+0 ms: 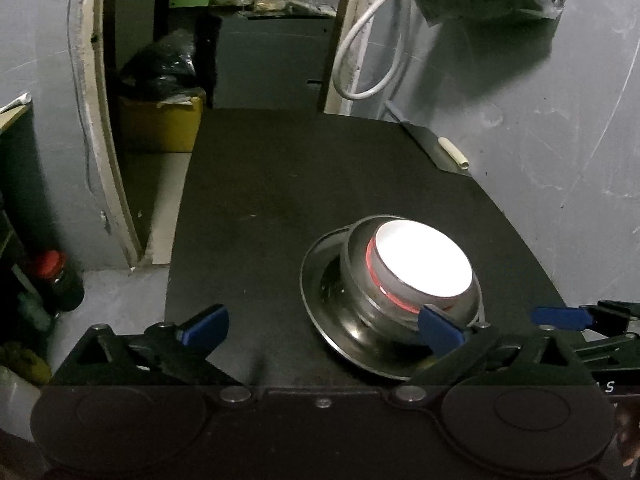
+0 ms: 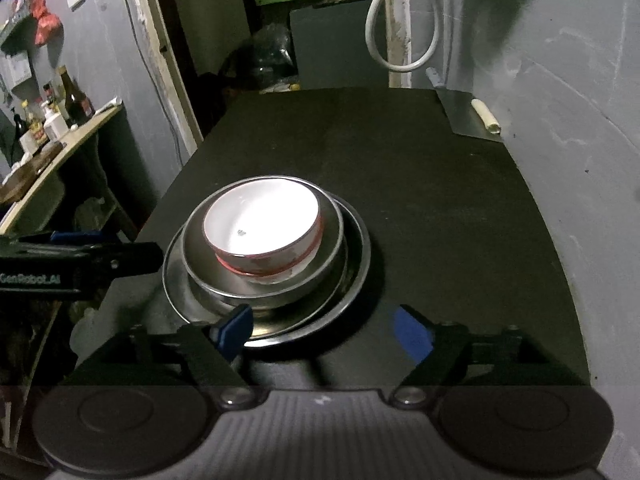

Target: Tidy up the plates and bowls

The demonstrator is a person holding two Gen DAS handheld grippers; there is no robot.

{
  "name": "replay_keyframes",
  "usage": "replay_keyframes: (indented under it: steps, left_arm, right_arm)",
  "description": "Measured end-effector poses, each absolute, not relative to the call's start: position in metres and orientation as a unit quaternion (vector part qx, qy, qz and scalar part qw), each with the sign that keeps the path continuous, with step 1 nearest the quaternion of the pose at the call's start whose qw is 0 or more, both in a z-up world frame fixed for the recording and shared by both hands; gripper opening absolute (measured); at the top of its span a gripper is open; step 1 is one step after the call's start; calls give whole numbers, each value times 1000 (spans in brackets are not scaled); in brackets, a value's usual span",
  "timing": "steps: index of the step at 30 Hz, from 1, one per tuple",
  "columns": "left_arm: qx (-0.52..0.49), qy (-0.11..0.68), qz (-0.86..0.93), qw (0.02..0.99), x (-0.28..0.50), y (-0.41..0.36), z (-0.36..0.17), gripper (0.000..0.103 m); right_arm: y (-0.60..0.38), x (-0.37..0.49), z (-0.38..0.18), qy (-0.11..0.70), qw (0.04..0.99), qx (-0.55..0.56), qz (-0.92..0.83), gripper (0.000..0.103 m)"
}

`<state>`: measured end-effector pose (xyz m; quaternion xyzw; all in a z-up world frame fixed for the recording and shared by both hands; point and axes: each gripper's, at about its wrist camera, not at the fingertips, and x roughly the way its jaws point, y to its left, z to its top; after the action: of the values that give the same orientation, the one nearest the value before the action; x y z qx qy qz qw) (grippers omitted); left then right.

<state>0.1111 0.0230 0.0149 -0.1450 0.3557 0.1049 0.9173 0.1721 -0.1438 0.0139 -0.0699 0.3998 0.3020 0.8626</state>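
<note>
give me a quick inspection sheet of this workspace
surface: black table top, dark and matte
job's things: white bowl nested in steel bowl, both on steel plate
clutter: metal sheet with a pale roll at the far right corner
grippers: left tool open, holding nothing; right tool open, holding nothing
cables: white cable looped on the wall
surroundings: grey wall, doorway, side shelf with bottles
</note>
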Motion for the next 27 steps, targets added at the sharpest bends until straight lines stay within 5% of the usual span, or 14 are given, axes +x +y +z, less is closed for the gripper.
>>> replay_keyframes:
  steps: [4,27]
  left_arm:
    - [-142,348,111,920,102,20,16,102]
    - [-103,291,47,950,-8,28,30,102]
  right_arm:
    - [-151,164,16,390,867,-54,307,103]
    - [-156,38,40,325,918,-29,224,103]
